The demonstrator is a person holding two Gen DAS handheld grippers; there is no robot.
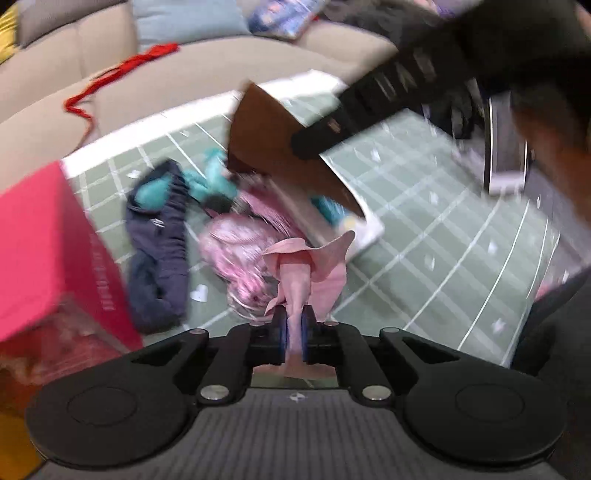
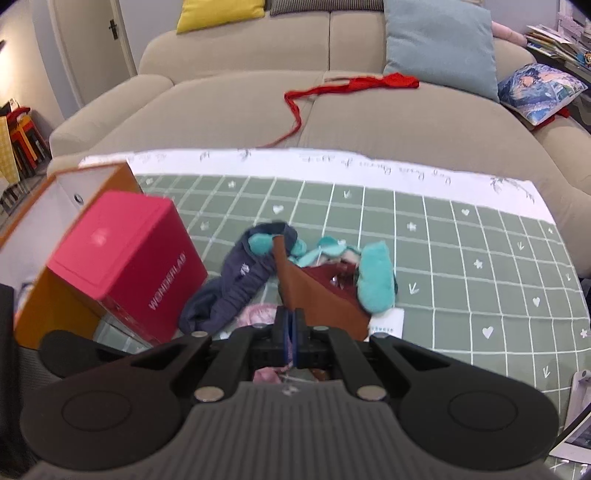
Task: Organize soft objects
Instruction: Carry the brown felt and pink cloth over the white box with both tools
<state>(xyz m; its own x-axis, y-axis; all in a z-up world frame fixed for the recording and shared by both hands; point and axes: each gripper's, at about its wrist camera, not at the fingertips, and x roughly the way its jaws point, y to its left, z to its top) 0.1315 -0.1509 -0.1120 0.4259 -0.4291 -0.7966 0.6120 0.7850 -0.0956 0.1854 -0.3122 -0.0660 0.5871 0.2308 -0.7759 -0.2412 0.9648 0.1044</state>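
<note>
Left gripper (image 1: 294, 325) is pinching the pink cloth (image 1: 314, 266) that trails straight ahead toward the sock pile (image 1: 173, 229) on the green mat (image 1: 443, 229), while the right gripper (image 2: 293, 328) is clamped on the brown flap (image 2: 317, 299).

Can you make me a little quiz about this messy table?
1. True or false: the left claw is pinching pink cloth.
2. What does the right claw grip? A) brown flap B) red ribbon C) yellow pillow
3. Fill in: the box left of the clothes pile is ____.

Key: 1 true; 2 A; 3 pink.
</note>
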